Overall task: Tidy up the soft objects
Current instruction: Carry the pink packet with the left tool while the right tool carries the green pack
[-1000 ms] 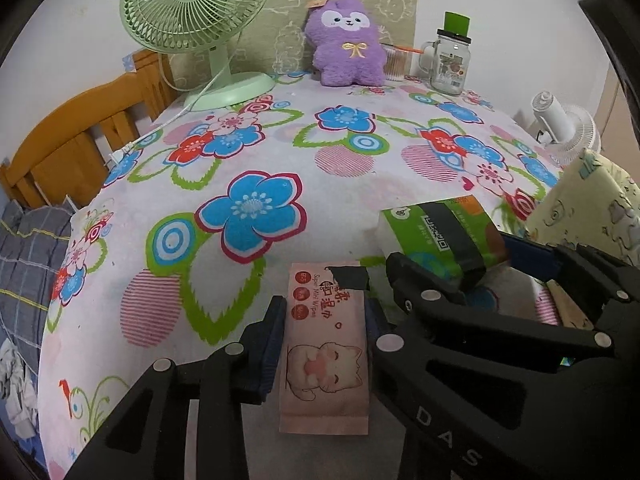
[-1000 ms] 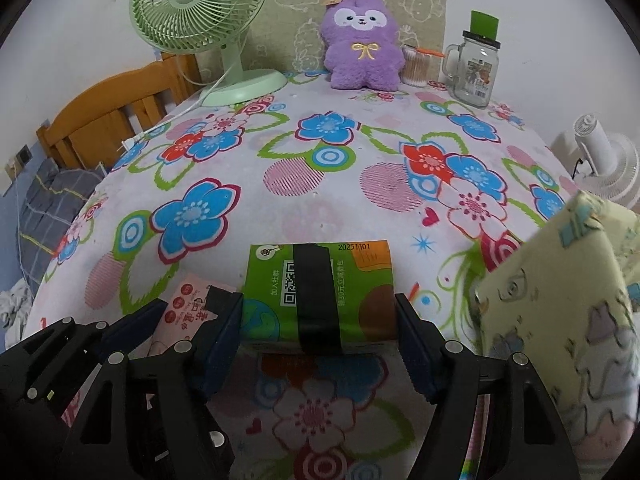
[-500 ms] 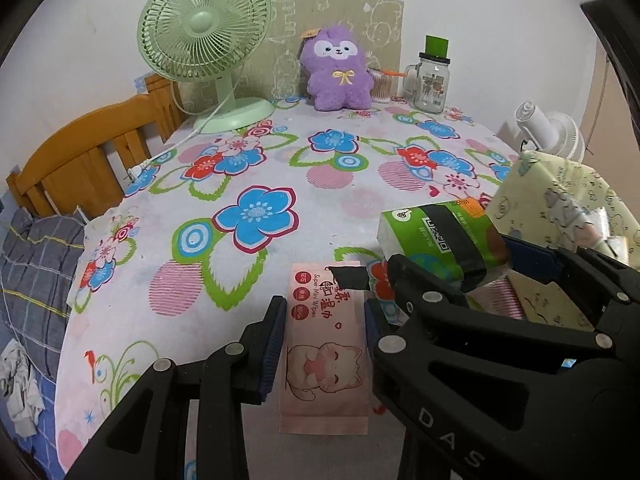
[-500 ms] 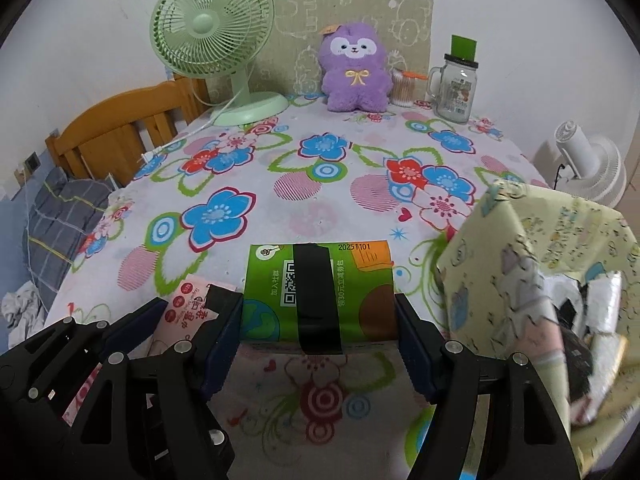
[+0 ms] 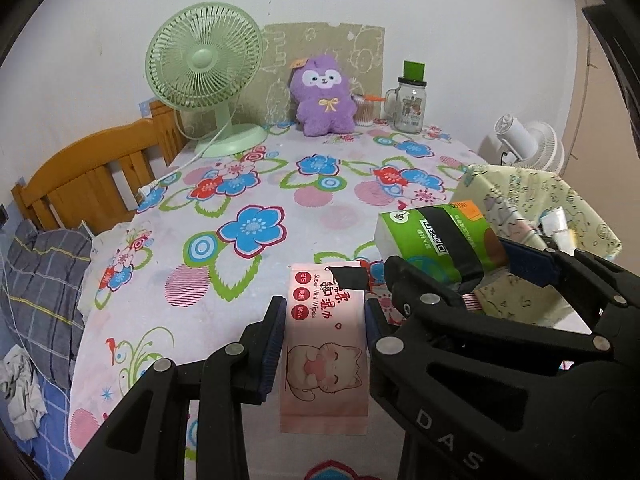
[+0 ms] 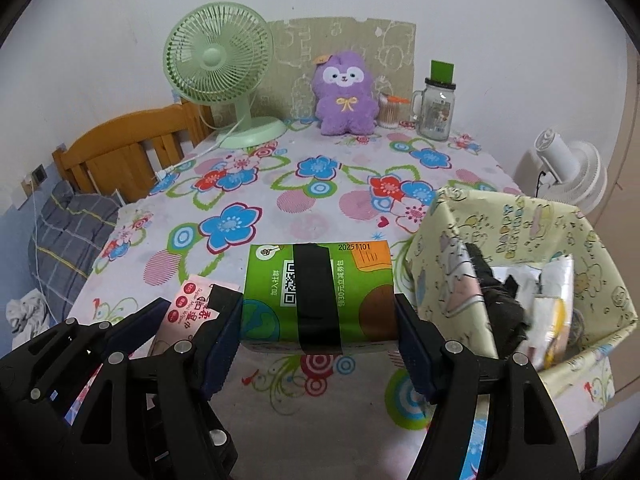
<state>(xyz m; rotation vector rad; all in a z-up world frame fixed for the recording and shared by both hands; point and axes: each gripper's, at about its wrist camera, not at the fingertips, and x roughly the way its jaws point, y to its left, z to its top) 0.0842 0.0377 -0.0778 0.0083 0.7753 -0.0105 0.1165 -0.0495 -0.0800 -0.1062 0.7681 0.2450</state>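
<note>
Left gripper [image 5: 324, 330] clamps the wipes [image 5: 325, 344] edgewise. Right gripper [image 6: 318, 330] clamps the tissue pack [image 6: 318, 292] endwise. Both packs judged light, soft, compressible.

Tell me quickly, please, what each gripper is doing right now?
Left gripper: shut on the pink wipes pack.
Right gripper: shut on the green tissue pack.

left gripper [image 5: 324, 320]: lifts the pink wipes pack [image 5: 325, 344] higher off the table [image 5: 160, 304]
right gripper [image 6: 318, 320]: raises the green tissue pack [image 6: 316, 292] too
yellow fabric bin [image 6: 460, 240]: open top now showing
</note>
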